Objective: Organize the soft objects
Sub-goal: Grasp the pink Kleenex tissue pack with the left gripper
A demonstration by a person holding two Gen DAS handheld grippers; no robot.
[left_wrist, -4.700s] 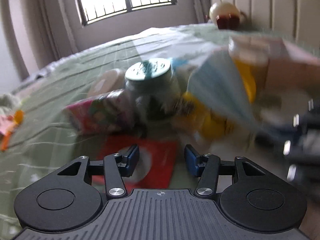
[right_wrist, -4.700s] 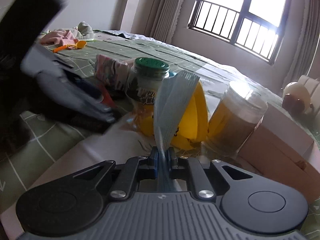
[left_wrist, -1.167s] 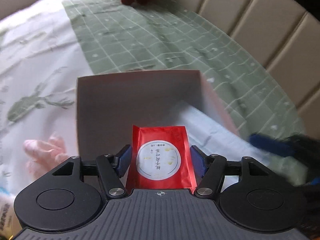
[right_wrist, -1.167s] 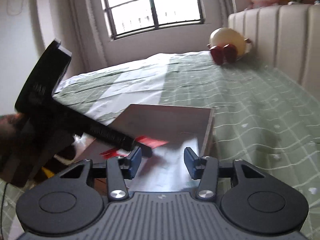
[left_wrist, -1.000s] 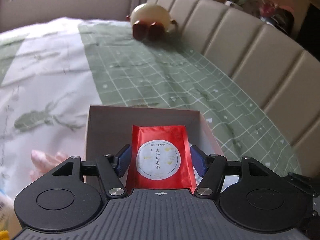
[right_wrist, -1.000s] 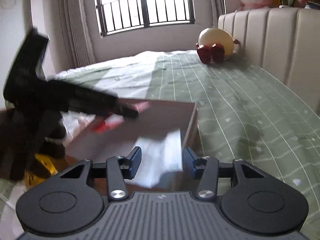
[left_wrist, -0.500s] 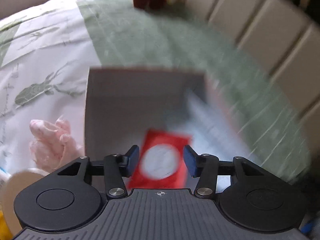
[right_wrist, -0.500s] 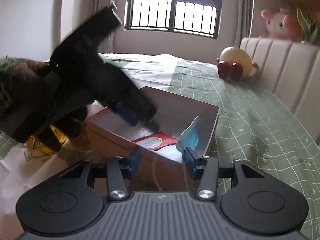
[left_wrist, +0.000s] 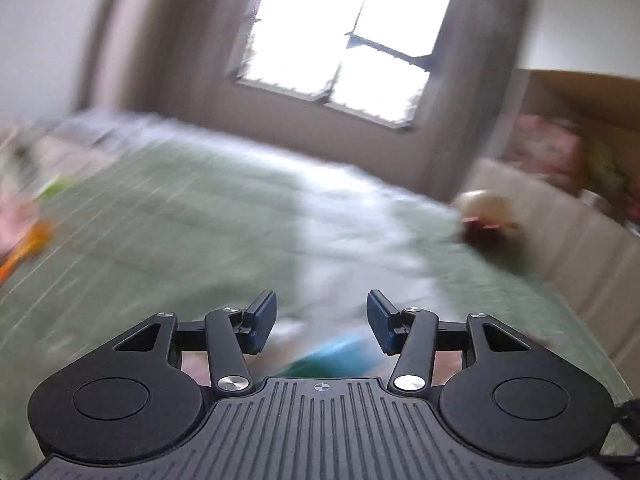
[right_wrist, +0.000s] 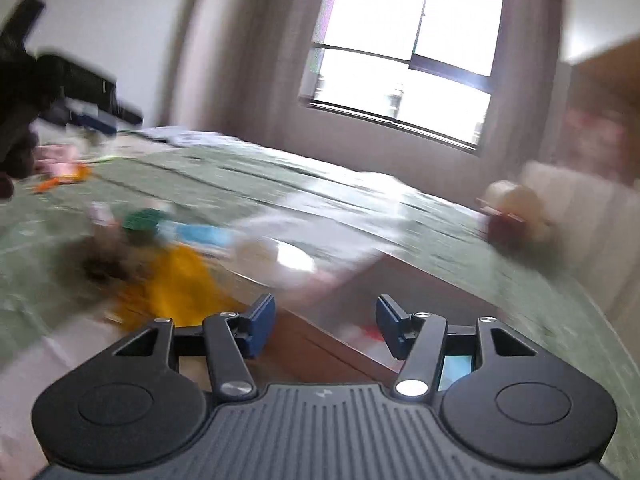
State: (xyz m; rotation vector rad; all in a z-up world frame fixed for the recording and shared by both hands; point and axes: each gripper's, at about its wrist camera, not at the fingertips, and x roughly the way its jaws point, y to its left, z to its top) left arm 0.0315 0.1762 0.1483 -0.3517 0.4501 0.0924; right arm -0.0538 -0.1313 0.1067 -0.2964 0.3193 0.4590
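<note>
Both views are blurred by motion. My left gripper (left_wrist: pixel 320 304) is open and empty above the green bedspread (left_wrist: pixel 168 224); a blue-green smear (left_wrist: pixel 336 356) lies just below its fingers. My right gripper (right_wrist: pixel 326 308) hovers at the near edge of the brown cardboard box (right_wrist: pixel 312 344), its jaws opening with nothing between them. Inside the box lie the red packet (right_wrist: pixel 370 332) and a light blue mask (right_wrist: pixel 456 368). In the right wrist view, my left gripper (right_wrist: pixel 96 118) is at the far left, above a pile containing a yellow bag (right_wrist: pixel 180 284) and a green-lidded jar (right_wrist: pixel 144 220).
A pink and orange heap (right_wrist: pixel 60 168) lies far left on the bed. A round cream plush toy (right_wrist: pixel 512 208) sits by the padded headboard (right_wrist: pixel 580 216) at the right. A bright window (right_wrist: pixel 404 52) fills the back wall.
My left gripper dropped the red packet into the box, then swung away to the left over the bed. My right gripper pulled back from the box, turned left, and its jaws widened.
</note>
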